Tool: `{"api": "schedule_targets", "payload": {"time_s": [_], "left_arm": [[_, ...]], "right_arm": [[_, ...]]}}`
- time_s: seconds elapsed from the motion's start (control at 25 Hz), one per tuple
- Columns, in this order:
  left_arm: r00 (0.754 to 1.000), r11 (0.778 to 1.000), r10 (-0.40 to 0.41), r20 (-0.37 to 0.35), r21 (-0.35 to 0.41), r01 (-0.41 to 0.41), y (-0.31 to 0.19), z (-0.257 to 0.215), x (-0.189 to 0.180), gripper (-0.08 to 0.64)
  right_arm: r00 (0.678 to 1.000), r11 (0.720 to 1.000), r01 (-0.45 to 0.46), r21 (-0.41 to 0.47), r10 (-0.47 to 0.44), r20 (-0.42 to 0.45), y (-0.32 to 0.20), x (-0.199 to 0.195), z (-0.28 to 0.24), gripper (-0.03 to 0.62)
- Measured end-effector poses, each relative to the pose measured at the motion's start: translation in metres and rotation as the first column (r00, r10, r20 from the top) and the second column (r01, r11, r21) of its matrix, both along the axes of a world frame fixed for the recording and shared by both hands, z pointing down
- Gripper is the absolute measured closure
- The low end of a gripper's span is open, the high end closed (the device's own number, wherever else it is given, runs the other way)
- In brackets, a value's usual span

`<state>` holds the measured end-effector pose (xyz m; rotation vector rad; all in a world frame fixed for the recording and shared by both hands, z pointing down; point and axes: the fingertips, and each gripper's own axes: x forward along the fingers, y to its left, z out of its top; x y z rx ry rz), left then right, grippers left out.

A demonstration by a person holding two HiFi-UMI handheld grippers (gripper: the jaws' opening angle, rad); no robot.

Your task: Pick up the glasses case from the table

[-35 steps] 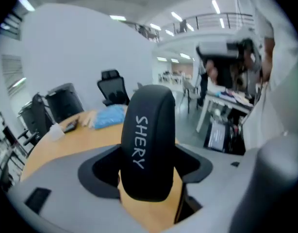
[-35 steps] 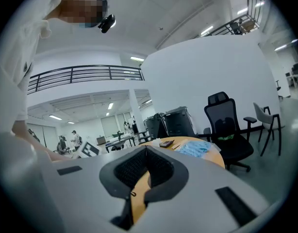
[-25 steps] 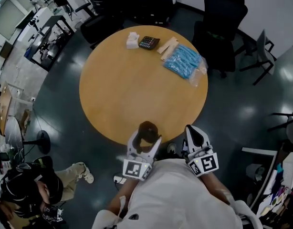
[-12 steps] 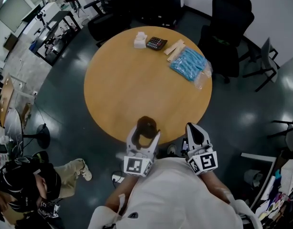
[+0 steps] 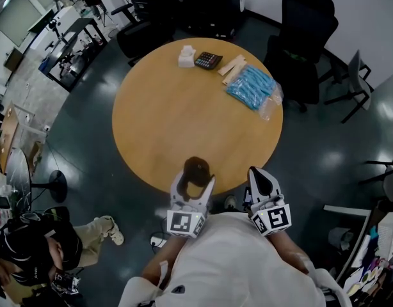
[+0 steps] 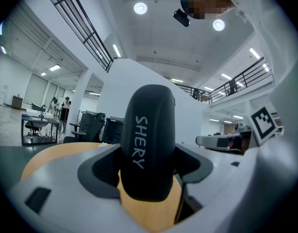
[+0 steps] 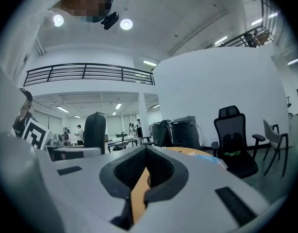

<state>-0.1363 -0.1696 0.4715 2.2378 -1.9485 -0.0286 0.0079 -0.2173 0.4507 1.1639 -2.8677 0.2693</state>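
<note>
The glasses case [image 5: 197,169] is a dark oval hard case, held over the near edge of the round wooden table [image 5: 184,114]. My left gripper [image 5: 194,182] is shut on it, one finger on each side. In the left gripper view the case [image 6: 148,144] stands upright between the grey pads, with white lettering on its side. My right gripper [image 5: 258,174] hovers beside it to the right, at the table's near edge. Its jaws [image 7: 145,171] are pressed together with nothing between them.
At the table's far side lie a white box [image 5: 187,55], a calculator [image 5: 208,60], pale wooden pieces [image 5: 232,64] and a blue plastic packet [image 5: 251,82]. Black office chairs [image 5: 305,24] stand behind the table. A person [image 5: 30,254] crouches at lower left.
The head view has shifted slightly. The left gripper keeps its hold on the case at the table's near edge, and the right gripper has barely moved.
</note>
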Motion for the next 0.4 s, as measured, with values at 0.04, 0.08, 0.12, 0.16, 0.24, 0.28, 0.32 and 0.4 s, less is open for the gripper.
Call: {"api": "schedule_targets", "payload": {"time_s": [0.04, 0.08, 0.12, 0.16, 0.24, 0.28, 0.32, 0.4], "left_arm": [[1.0, 1.0, 0.0, -0.001, -0.002, 0.0, 0.0006, 0.0008, 0.0, 0.23], [1.0, 1.0, -0.004, -0.004, -0.004, 0.004, 0.0013, 0.0016, -0.0008, 0.23], [1.0, 1.0, -0.009, -0.008, -0.007, 0.009, 0.0015, 0.0023, -0.0018, 0.23], [1.0, 1.0, -0.013, -0.011, -0.01, 0.013, 0.001, 0.0029, -0.0028, 0.23], [1.0, 1.0, -0.014, -0.011, -0.011, 0.014, -0.0005, 0.0034, -0.0036, 0.23], [1.0, 1.0, -0.011, -0.009, -0.01, 0.011, -0.0005, 0.0034, -0.0034, 0.23], [1.0, 1.0, -0.01, -0.007, -0.01, 0.01, 0.0002, 0.0034, -0.0032, 0.23], [1.0, 1.0, -0.013, -0.007, -0.011, 0.013, 0.0025, 0.0035, -0.0031, 0.23]], "right_arm": [[1.0, 1.0, 0.001, -0.001, -0.001, 0.0, 0.0004, 0.0002, 0.0002, 0.577], [1.0, 1.0, 0.002, -0.002, -0.002, 0.001, 0.001, 0.0004, 0.0004, 0.577], [1.0, 1.0, 0.002, -0.002, -0.002, 0.001, 0.0013, 0.0005, 0.0005, 0.577], [1.0, 1.0, 0.002, -0.003, -0.002, 0.002, 0.001, 0.0006, 0.0006, 0.577], [1.0, 1.0, 0.001, -0.003, -0.001, 0.002, 0.0, 0.0004, 0.0008, 0.577], [1.0, 1.0, 0.002, -0.003, -0.002, 0.001, 0.0001, 0.0001, 0.001, 0.577], [1.0, 1.0, 0.004, -0.004, -0.004, -0.001, 0.0006, -0.0002, 0.0013, 0.577], [1.0, 1.0, 0.007, -0.005, -0.007, -0.003, 0.0023, -0.0006, 0.0019, 0.577]]}}
